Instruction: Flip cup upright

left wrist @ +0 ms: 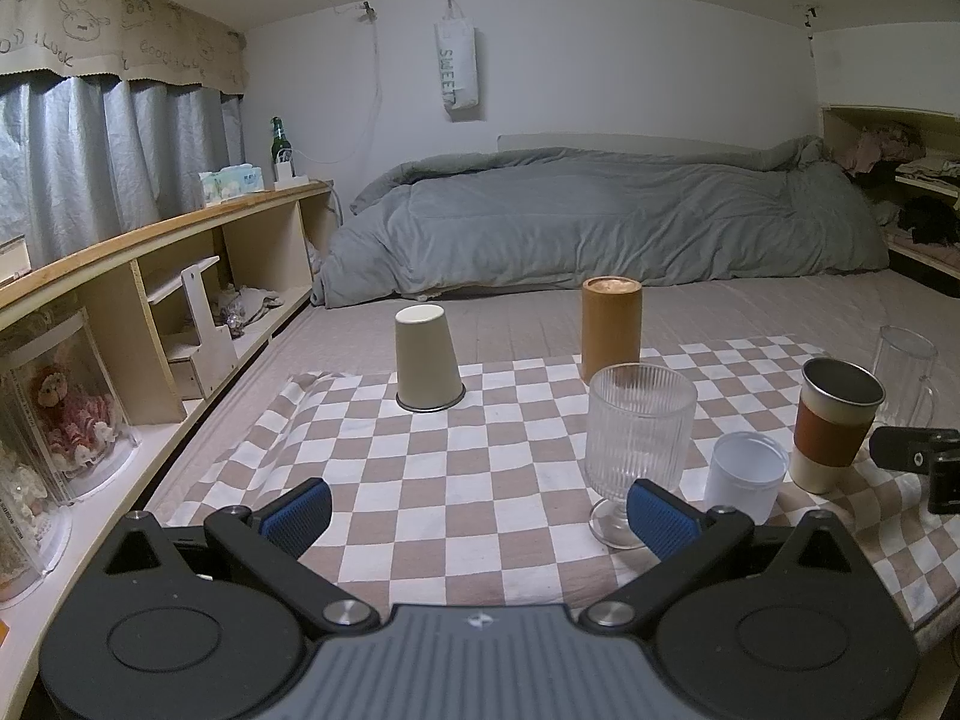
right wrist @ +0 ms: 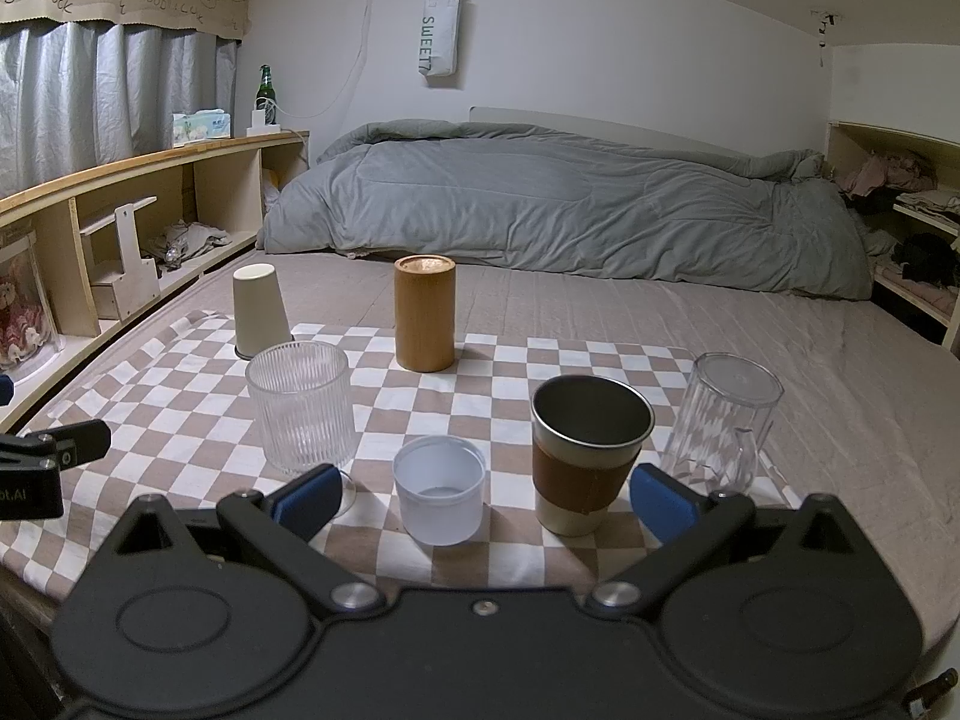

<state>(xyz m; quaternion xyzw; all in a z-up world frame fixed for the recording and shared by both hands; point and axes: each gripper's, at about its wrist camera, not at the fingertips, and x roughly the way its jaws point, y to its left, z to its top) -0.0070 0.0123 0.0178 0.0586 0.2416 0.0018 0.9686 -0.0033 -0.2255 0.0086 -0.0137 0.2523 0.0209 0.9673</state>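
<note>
Several cups stand on a checkered cloth point(left wrist: 456, 480). A beige cup point(left wrist: 426, 357) point(right wrist: 259, 309) stands upside down at the far left. A brown cylinder cup point(left wrist: 611, 336) point(right wrist: 423, 312) stands upside down behind the middle. A clear mug point(right wrist: 720, 420) point(left wrist: 903, 381) stands upside down at the right. A ribbed glass goblet point(left wrist: 639, 438) point(right wrist: 299, 408), a white plastic cup point(left wrist: 747, 474) point(right wrist: 439, 498) and a metal cup with a brown sleeve point(left wrist: 834, 429) point(right wrist: 588, 450) stand upright. My left gripper point(left wrist: 480, 510) is open and empty. My right gripper point(right wrist: 483, 495) is open and empty, near the white cup.
The cloth lies on a bed point(right wrist: 780, 324) with a grey duvet point(right wrist: 540, 198) at the back. A wooden shelf unit point(left wrist: 180, 276) runs along the left side. The other gripper shows at the right edge of the left wrist view point(left wrist: 924, 462) and the left edge of the right wrist view point(right wrist: 42, 462).
</note>
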